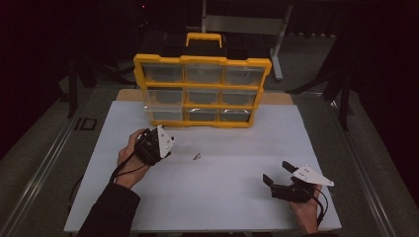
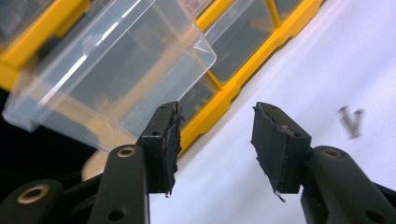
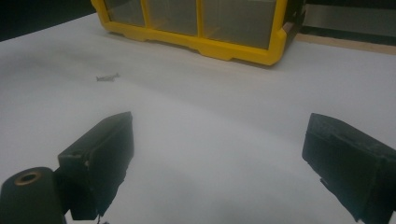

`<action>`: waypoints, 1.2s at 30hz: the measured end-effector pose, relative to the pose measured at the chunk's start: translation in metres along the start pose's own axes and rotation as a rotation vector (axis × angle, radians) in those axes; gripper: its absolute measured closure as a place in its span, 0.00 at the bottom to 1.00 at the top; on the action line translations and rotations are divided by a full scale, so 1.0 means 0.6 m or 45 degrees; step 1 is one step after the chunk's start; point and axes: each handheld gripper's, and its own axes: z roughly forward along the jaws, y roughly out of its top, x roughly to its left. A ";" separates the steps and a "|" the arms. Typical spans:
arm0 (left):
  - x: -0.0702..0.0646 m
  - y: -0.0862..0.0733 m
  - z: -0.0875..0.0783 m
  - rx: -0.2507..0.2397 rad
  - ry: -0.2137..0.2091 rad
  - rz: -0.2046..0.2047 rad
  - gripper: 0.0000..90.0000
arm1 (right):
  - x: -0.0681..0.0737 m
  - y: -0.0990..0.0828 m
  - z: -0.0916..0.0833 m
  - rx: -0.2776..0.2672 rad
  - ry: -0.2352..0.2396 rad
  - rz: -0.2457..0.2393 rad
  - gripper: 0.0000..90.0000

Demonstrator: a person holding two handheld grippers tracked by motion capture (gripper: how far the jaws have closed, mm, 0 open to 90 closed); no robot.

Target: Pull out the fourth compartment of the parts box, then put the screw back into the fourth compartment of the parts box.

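The organiser [image 1: 202,61] was framed in glossy yellow plastic, and its drawers [image 2: 116,70] were moulded in clear, smooth plastic on which highlights were caught. The table [image 1: 222,197] was covered by a matt white sheet, with bare wood seen at the far edge. The screws [image 2: 351,122] were of dull grey metal. The black pads [image 2: 280,144] were rough and frayed.

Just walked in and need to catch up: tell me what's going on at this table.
A person holds a gripper in each hand at a white table. The left gripper is open just in front of a clear drawer that sticks out of the yellow parts organizer; nothing is between its jaws. A small screw lies loose on the table. The right gripper is open and empty, off to the right.
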 end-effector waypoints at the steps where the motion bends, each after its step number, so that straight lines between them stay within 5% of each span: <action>1: 0.002 -0.003 -0.002 -0.006 -0.011 -0.028 0.54 | 0.000 0.000 0.001 0.003 0.000 0.000 0.10; 14: 0.025 -0.054 -0.028 -0.119 -0.133 -0.418 0.39 | 0.000 0.000 0.001 0.006 0.007 0.002 0.10; 26: 0.022 -0.087 -0.044 -0.169 -0.181 -0.503 0.31 | 0.000 0.000 0.002 0.010 0.011 -0.001 0.10; 36: 0.020 -0.128 -0.055 -0.140 -0.222 -0.585 0.02 | 0.002 0.000 0.004 0.019 0.013 -0.009 0.10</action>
